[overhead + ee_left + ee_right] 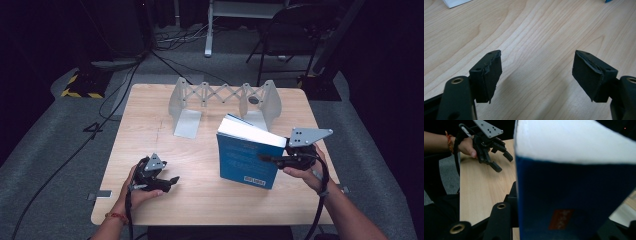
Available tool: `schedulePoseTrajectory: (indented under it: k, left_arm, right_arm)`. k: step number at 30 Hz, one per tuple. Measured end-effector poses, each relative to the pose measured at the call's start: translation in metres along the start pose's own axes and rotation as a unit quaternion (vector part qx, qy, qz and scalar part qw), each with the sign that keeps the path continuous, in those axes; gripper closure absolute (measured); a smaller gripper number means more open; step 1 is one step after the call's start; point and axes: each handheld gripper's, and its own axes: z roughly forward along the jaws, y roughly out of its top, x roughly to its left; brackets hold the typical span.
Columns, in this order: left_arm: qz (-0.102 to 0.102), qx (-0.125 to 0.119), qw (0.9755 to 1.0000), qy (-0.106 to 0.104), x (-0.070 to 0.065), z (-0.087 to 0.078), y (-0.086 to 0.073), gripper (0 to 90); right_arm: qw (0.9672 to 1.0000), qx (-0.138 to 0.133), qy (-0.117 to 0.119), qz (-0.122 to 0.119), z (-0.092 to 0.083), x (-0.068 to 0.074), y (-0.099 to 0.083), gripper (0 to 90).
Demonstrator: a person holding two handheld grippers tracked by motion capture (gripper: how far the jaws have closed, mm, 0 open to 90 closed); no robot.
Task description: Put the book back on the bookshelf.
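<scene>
A blue book (pixel 247 157) with white page edges stands upright near the table's right side, its back cover toward me. My right gripper (pixel 274 160) is shut on the book's right edge; in the right gripper view the blue book (pixel 574 195) looms close, hiding the jaws' tips. My left gripper (pixel 171 181) rests low on the wooden table (pixel 200 150) at the front left. It is open, and in the left gripper view the left gripper (pixel 536 72) has bare wood between its pads. The left gripper (pixel 501 161) also appears far off in the right gripper view.
A grey expanding book rack (pixel 222 102) with two end plates stands at the back middle of the table. A chair (pixel 290 30) and cables lie on the floor beyond. Bare wood lies between the two grippers.
</scene>
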Motion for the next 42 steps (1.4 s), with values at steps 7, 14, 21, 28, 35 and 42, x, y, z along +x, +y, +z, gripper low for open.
schedulePoseTrajectory:
  k: [7,14,21,28,35,42]
  left_arm:
    - [-0.009,-0.003,0.9999,0.006,0.006,0.000,-0.001,21.1]
    - [-0.010,0.025,0.9992,0.029,0.008,0.006,-0.003,18.6]
    - [-0.014,0.028,0.9989,0.035,0.009,0.007,-0.003,16.9]
    - [-0.018,0.028,0.9986,0.041,0.009,0.008,-0.002,16.1]
    - [-0.020,0.028,0.9986,0.040,0.008,0.009,-0.001,16.1]
    - [-0.018,0.028,0.9987,0.039,0.008,0.009,0.000,16.1]
  right_arm:
    - [0.9997,0.008,-0.022,0.011,-0.009,-0.007,0.004,61.7]
    - [0.9975,0.018,-0.066,0.016,-0.020,-0.019,0.009,61.7]
    - [0.9952,0.022,-0.090,0.029,-0.026,-0.031,0.008,61.7]
    - [0.9914,0.022,-0.122,0.041,-0.030,-0.043,0.007,61.7]
    - [0.9875,0.018,-0.146,0.057,-0.036,-0.054,0.003,61.7]
    - [0.9835,0.015,-0.166,0.070,-0.039,-0.062,0.003,61.7]
